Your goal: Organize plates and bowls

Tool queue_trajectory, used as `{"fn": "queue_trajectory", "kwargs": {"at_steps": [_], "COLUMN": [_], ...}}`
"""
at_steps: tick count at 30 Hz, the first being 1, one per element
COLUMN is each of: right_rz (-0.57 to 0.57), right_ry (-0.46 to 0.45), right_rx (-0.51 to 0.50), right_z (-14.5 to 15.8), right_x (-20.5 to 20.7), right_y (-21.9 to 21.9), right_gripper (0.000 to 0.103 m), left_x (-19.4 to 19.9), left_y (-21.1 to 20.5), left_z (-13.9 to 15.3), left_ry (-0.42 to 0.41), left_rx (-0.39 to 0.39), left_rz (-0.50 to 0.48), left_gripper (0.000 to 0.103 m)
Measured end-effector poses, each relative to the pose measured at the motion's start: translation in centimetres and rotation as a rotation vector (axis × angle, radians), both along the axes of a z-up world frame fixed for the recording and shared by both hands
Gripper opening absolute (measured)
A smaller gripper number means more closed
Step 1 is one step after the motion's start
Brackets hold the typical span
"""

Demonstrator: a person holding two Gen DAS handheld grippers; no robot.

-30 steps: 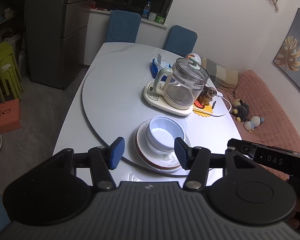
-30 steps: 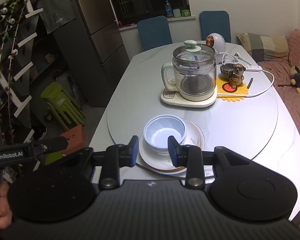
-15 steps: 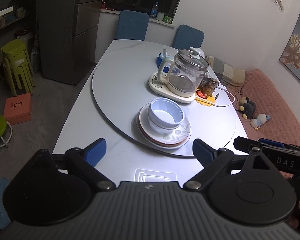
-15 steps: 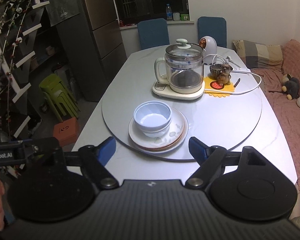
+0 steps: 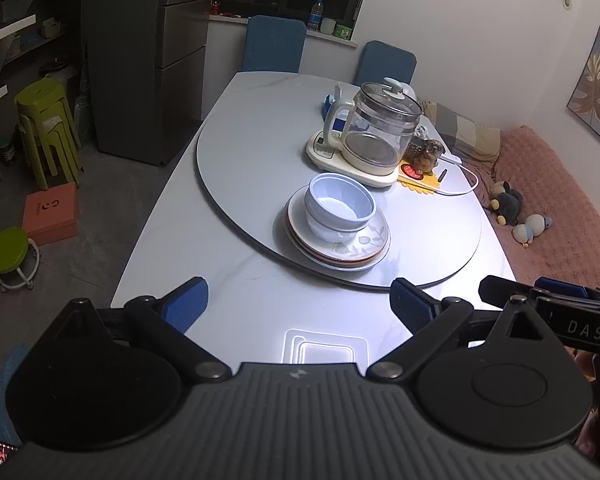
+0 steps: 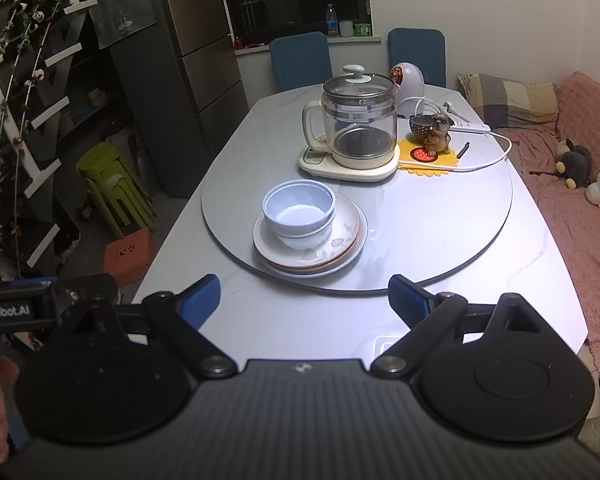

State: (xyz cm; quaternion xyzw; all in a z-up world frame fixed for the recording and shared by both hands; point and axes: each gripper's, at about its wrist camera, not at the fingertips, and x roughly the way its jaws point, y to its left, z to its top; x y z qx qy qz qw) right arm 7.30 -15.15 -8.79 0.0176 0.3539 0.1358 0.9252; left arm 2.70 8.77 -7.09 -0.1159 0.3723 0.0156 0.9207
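Pale blue bowls [image 5: 339, 208] sit nested on a stack of plates [image 5: 364, 246] on the round turntable [image 5: 244, 152] of the grey table. The same bowls [image 6: 299, 211] and plates [image 6: 346, 236] show in the right wrist view. My left gripper [image 5: 298, 306] is open and empty, held back over the table's near edge, apart from the stack. My right gripper [image 6: 304, 298] is open and empty, also well short of the stack.
A glass kettle [image 5: 380, 132] on its base stands behind the stack, with a dog figurine [image 6: 434, 130] on a yellow mat and a white cable [image 6: 496, 156]. Two blue chairs stand at the far side. Green stools [image 5: 46, 128] and a fridge are left; a pink sofa is right.
Both grippers opened wide and drew back from the bowls and plates toward the table's near edge. The stack has stayed in place on the turntable.
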Motion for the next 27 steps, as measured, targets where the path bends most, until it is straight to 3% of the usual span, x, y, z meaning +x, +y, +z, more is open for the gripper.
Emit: {"fn": "queue_trajectory", "kwargs": {"at_steps": [27], "right_rz": [-0.030], "right_ry": [0.030], "right_rx": [-0.006], "right_z": [-0.6], "right_x": [-1.5], "right_y": [-0.2], "right_gripper": [0.092], "left_x": [-1.0], "left_y": [-0.2], "left_z": [-0.4], "left_ry": [0.030], "left_rx": [0.020], "left_rz": [0.001], "left_gripper": [0.099]}}
